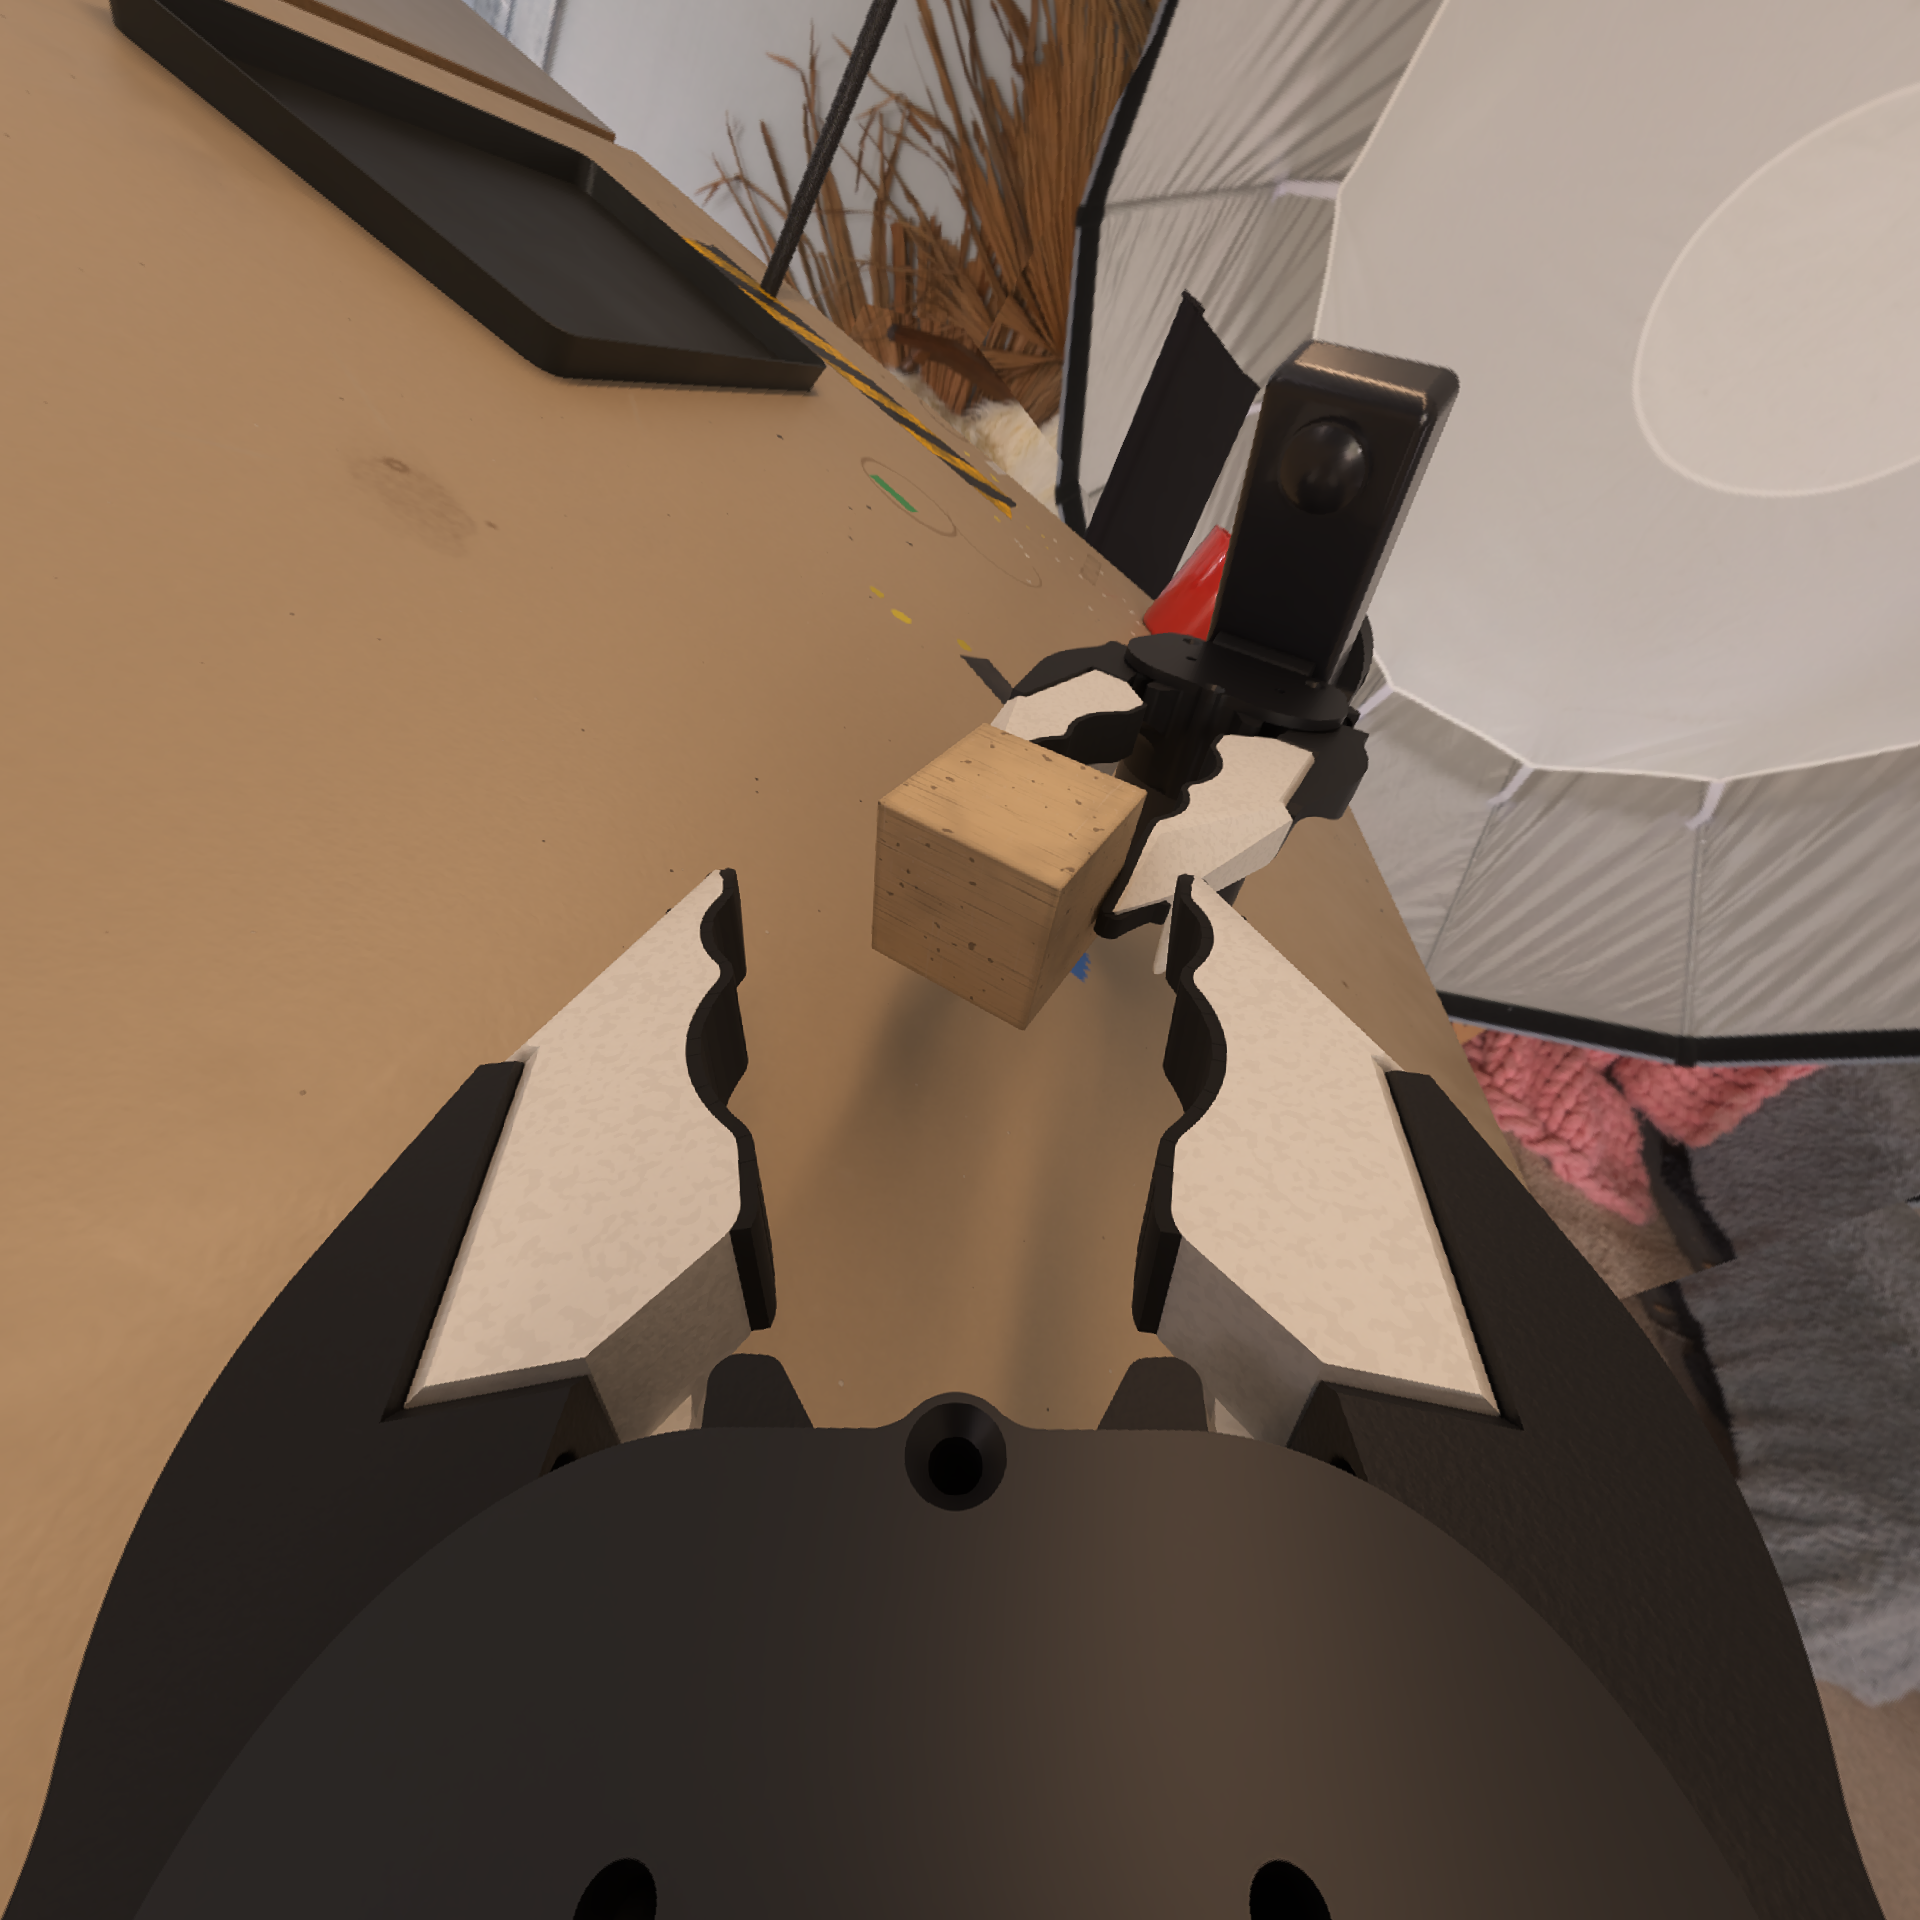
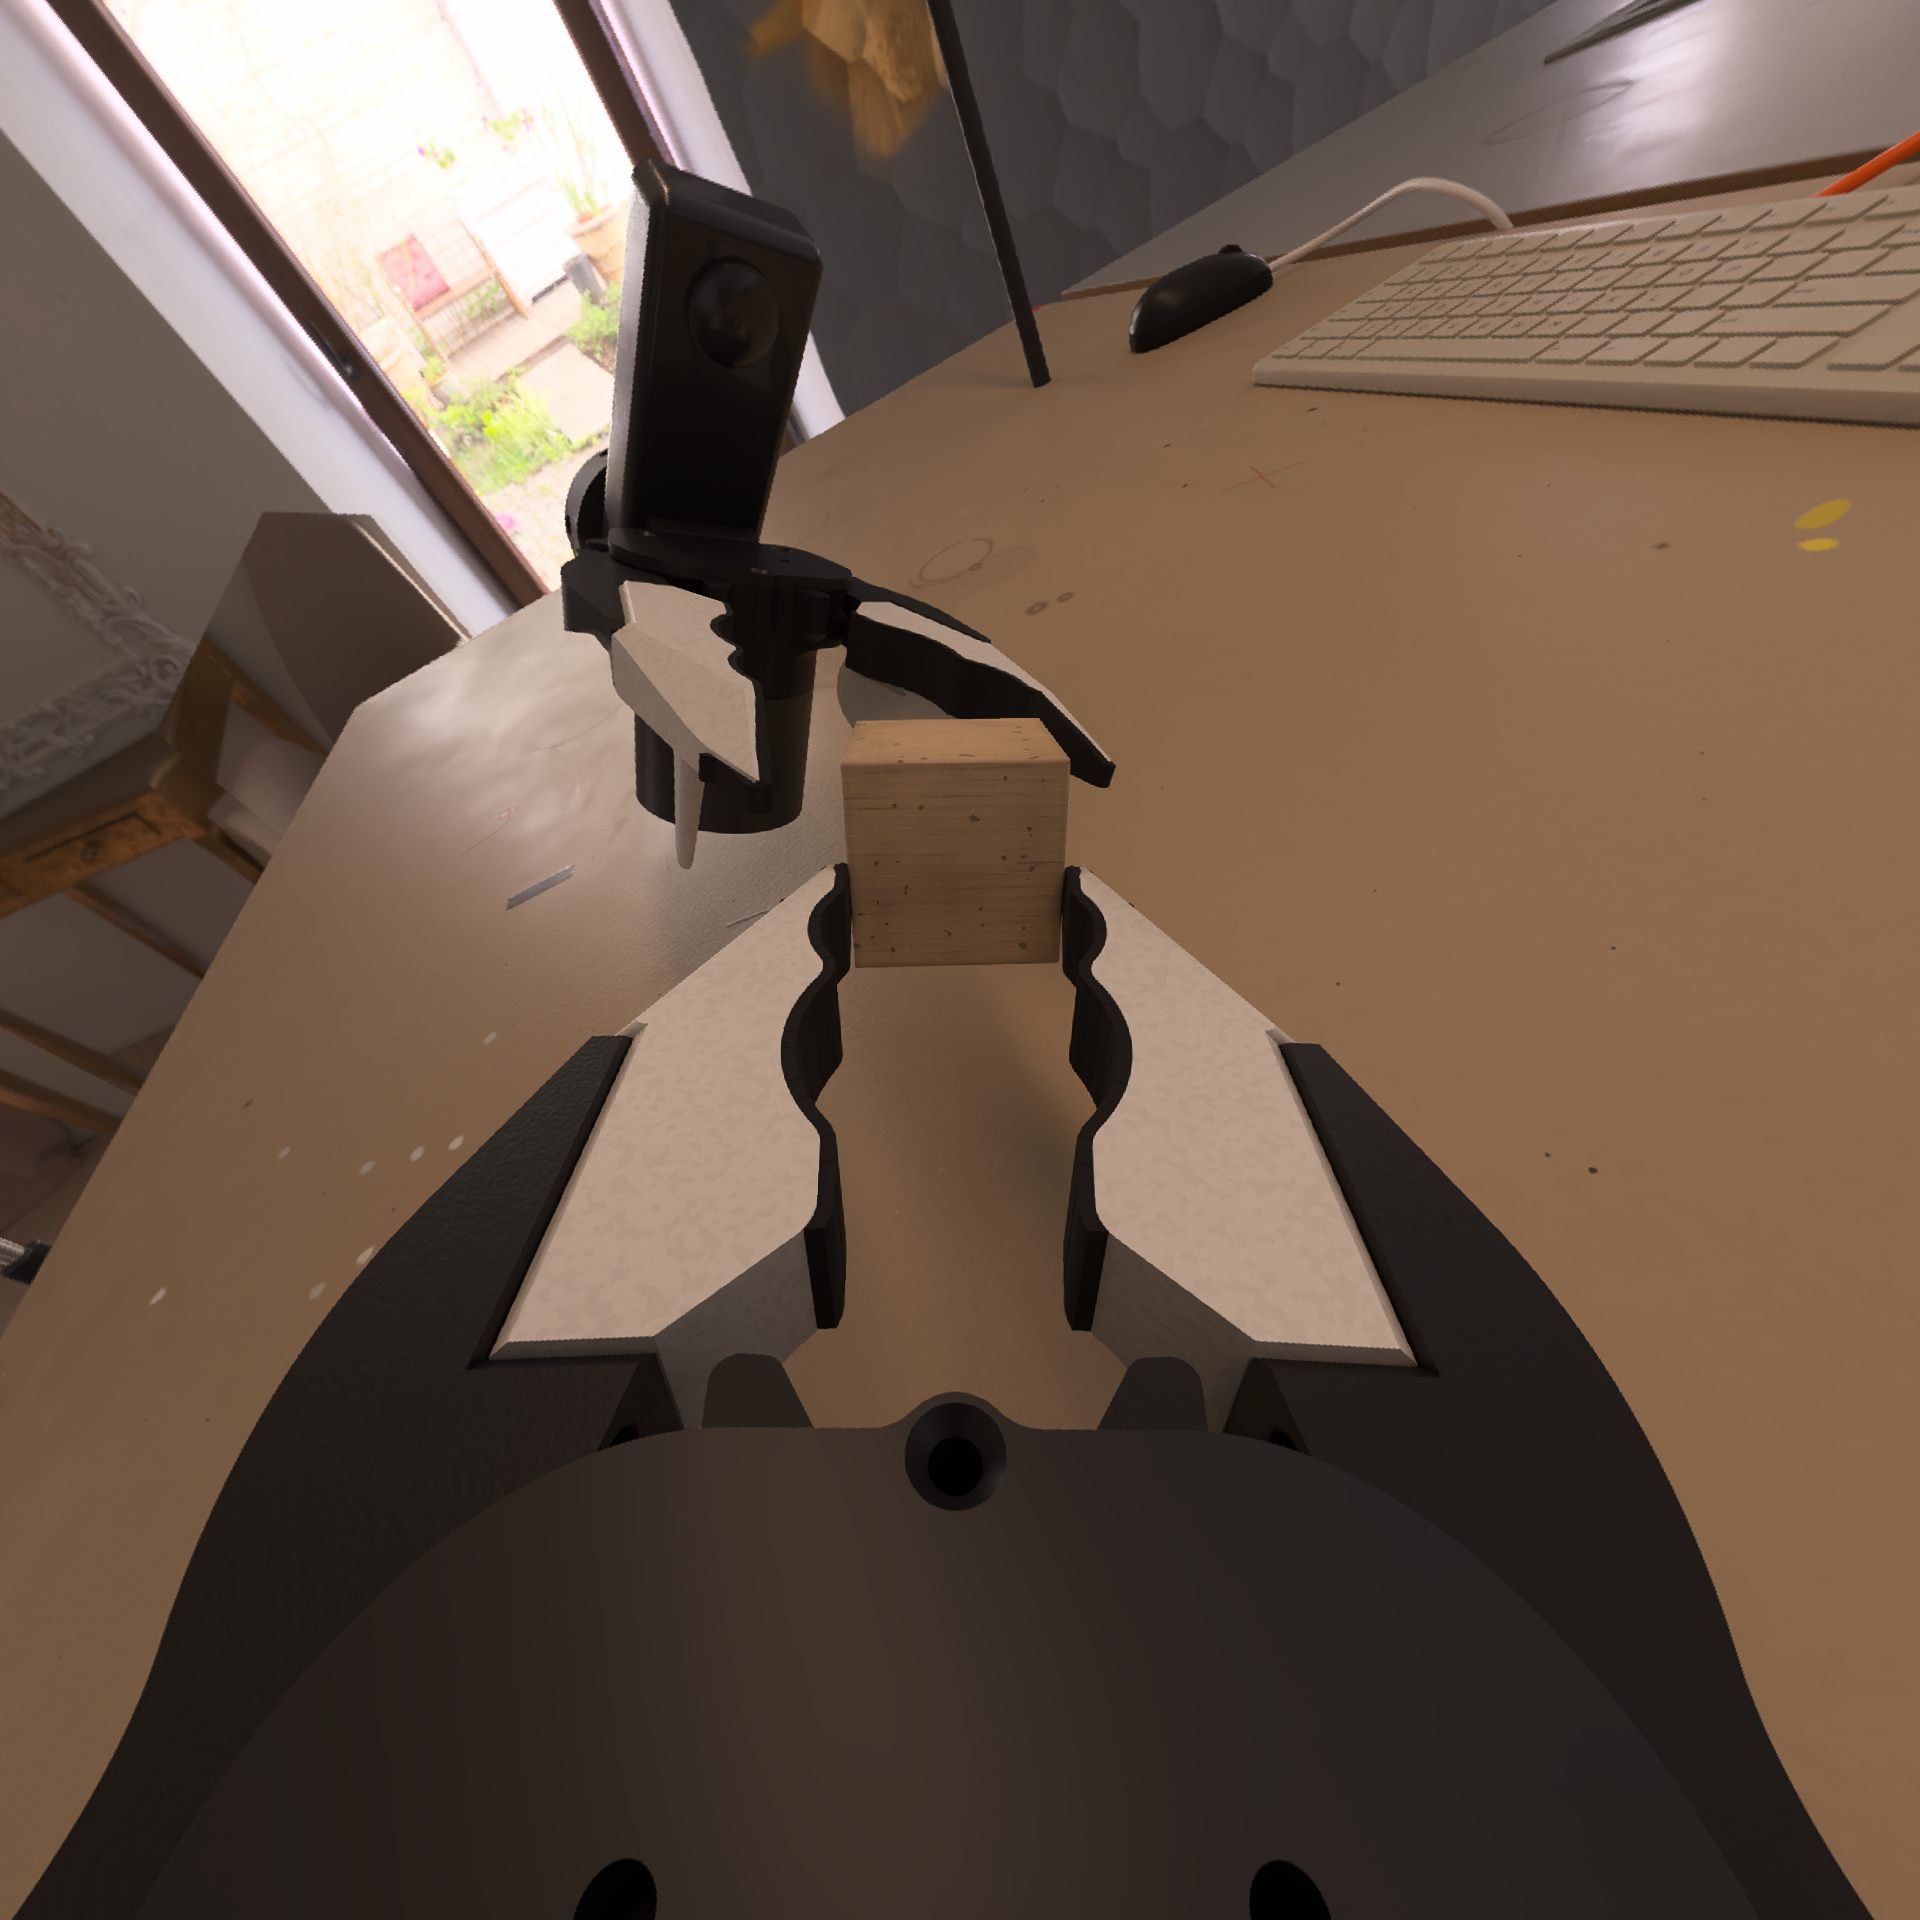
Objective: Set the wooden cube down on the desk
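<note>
- The right tool (image 2: 956, 883) pinches the wooden cube (image 2: 954, 844) between its fingertips at the centre of the right wrist view, jaws closed onto its two side faces.
- The cube hangs clear of the worktop (image 2: 1455, 831); a shadow lies beneath it.
- The left tool (image 1: 956, 894) is wide open, holds nothing, and sits just beside the cube (image 1: 1003, 883).
- To do it well: lower straight, keep the cube level, part the jaws only on contact.

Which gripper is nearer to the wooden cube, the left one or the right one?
Right. The right gripper grips the wooden cube between its fingertips, above the desk. The left gripper is open and apart from it, empty.
</note>
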